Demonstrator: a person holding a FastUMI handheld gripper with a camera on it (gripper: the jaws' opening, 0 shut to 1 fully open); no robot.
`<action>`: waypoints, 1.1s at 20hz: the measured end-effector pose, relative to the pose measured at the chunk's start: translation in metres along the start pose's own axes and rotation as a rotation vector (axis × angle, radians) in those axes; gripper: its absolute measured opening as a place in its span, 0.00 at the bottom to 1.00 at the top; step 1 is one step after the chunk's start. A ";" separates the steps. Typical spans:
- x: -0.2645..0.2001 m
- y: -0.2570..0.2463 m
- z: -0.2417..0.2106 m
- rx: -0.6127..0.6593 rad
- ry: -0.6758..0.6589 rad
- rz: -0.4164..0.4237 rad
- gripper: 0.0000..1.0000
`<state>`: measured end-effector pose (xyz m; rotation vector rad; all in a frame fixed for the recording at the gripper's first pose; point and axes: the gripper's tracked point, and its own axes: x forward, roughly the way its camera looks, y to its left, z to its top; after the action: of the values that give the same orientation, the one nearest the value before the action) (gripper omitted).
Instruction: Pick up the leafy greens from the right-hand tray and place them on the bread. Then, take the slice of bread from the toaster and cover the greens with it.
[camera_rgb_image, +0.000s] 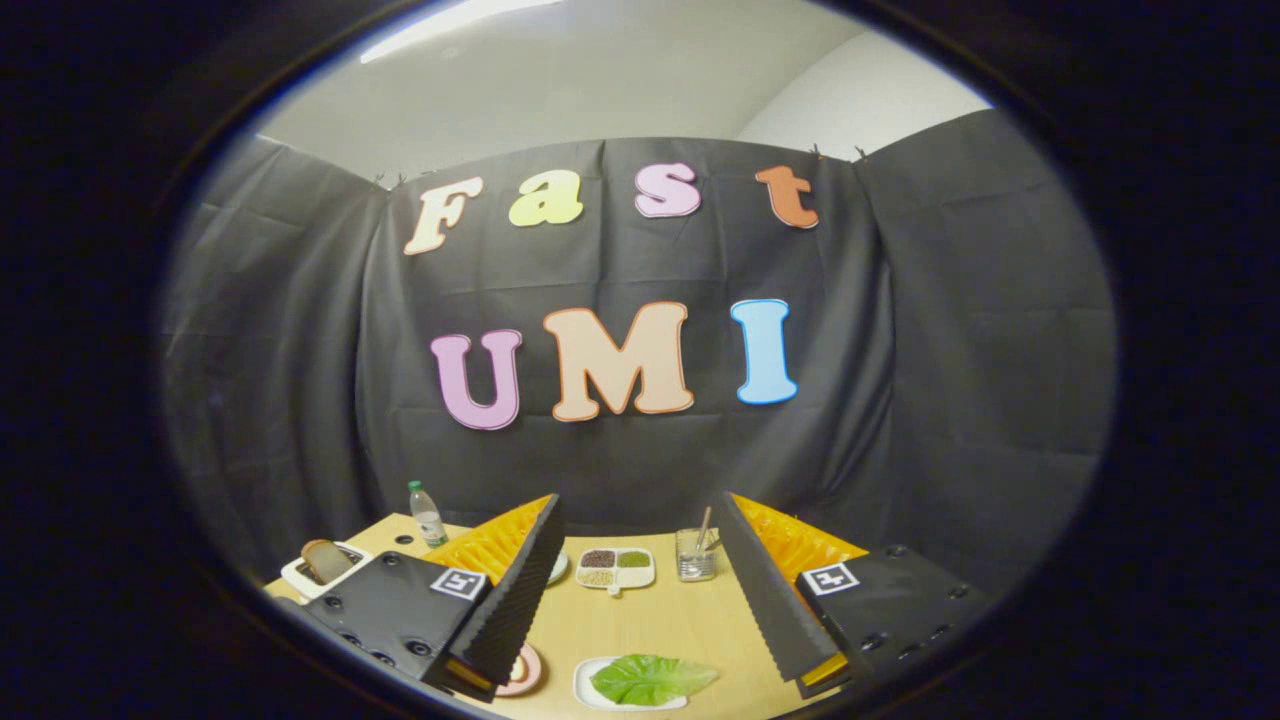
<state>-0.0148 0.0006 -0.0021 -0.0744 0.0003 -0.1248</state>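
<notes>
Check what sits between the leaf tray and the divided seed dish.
Gripper view: bare wooden table between the leafy greens on their white tray and the seed dish, inside the open claw.

A: How wide is the gripper (650, 600) standing?

B: Fingers spread wide apart, nothing between them but bare table (640, 625), so there is free room straight down the middle.

A: What stands at twelve o'clock?

B: A divided dish (616, 568), with a glass (695, 555) just beside it at one o'clock, both beyond the fingers. At six o'clock the leaf (652, 678) lies on its tray (585, 685).

A: And the left?

B: A bottle (427, 514) at ten o'clock, the toaster (325, 568) with bread (322, 558) farther left. A pink plate (524, 672) sits partly behind the left finger.
</notes>
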 end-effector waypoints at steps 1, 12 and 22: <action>-0.001 0.000 0.000 -0.004 -0.001 -0.006 0.98; 0.003 -0.009 -0.039 -0.059 0.129 0.014 0.98; 0.028 -0.042 -0.140 -0.083 0.437 0.090 0.98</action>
<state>0.0069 -0.0544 -0.1381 -0.1291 0.4451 -0.0495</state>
